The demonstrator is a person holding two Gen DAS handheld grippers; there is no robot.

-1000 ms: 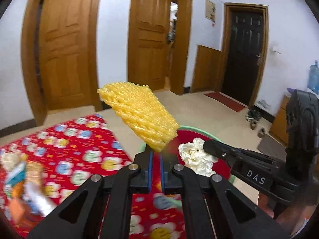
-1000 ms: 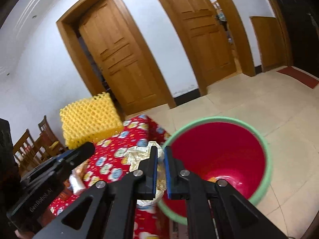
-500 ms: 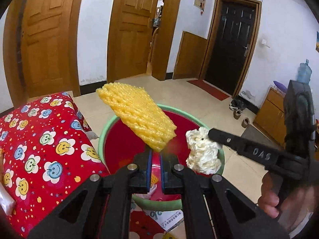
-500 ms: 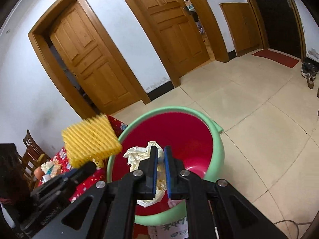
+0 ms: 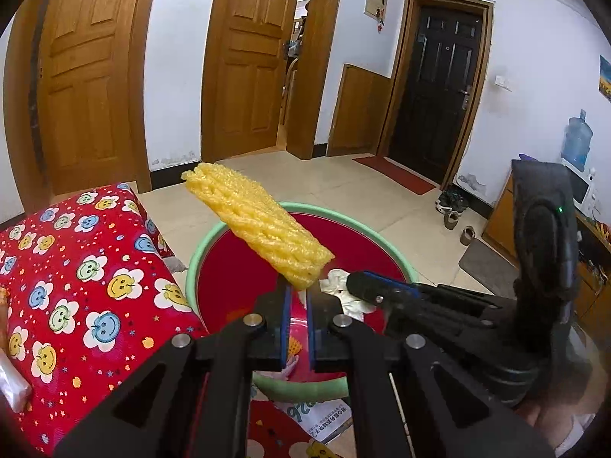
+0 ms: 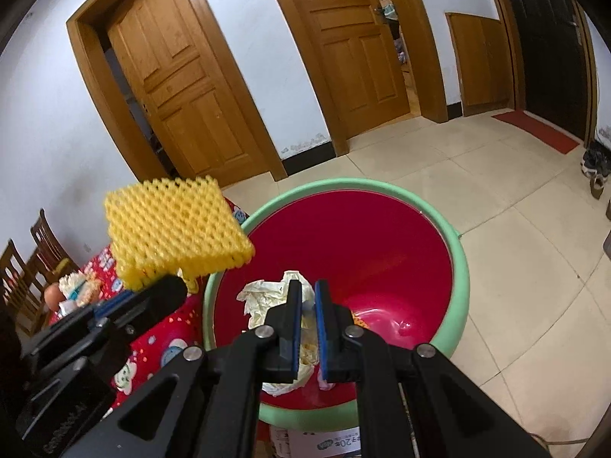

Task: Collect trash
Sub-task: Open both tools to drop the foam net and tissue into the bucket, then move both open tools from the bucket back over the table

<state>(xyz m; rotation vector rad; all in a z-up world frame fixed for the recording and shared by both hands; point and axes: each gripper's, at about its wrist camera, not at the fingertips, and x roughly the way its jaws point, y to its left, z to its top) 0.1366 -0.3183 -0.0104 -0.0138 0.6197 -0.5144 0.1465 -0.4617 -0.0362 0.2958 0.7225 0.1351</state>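
Observation:
My left gripper (image 5: 297,294) is shut on a yellow foam net sleeve (image 5: 256,227), held over the near rim of a red bin with a green rim (image 5: 198,252). The sleeve (image 6: 173,229) also shows in the right wrist view, at the bin's left edge. My right gripper (image 6: 307,290) is shut on a crumpled white paper (image 6: 263,297) and holds it above the inside of the bin (image 6: 458,267). In the left wrist view the right gripper (image 5: 357,286) and its paper (image 5: 336,280) sit just right of my left fingertips.
A table with a red smiley-flower cloth (image 5: 76,286) stands left of the bin, with more litter at its far end (image 6: 76,286). A printed paper (image 5: 309,416) lies on the floor under the bin. Tiled floor, wooden doors and chairs (image 6: 23,267) surround.
Both grippers have moved from over the table to over the bin, still holding the foam sleeve and the paper. The right gripper now hangs lower, inside the bin's mouth.

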